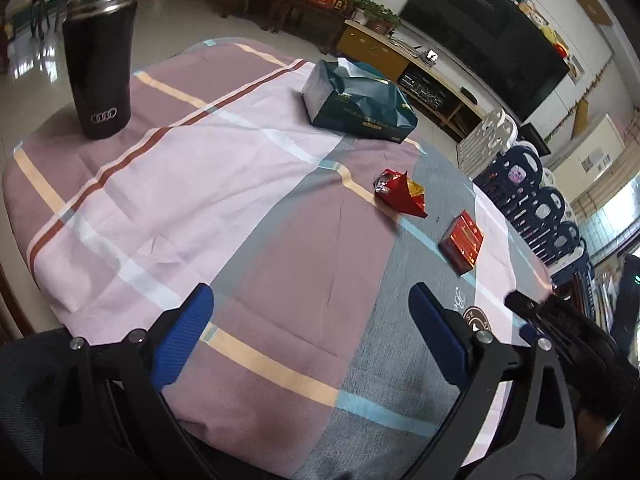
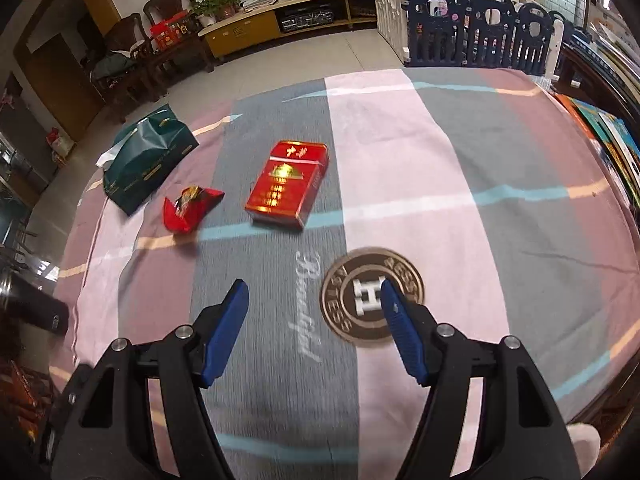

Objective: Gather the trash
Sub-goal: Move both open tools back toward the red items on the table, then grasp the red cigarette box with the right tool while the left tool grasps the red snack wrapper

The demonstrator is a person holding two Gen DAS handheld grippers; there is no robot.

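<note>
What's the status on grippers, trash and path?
Left gripper open, empty. Right gripper open, empty, facing red box. Crumpled red wrapper loose on cloth, left of box, apart from it. Nothing in the way.

Black cup cut off at left edge; cigarette pack print motion-blurred, unreadable; tablecloth lettering smeared

Left gripper held low, blue-padded fingers spread wide with nothing between them, while right gripper likewise gapes with blue fingers parted and empty, its black frame showing at the left view's right edge.
</note>
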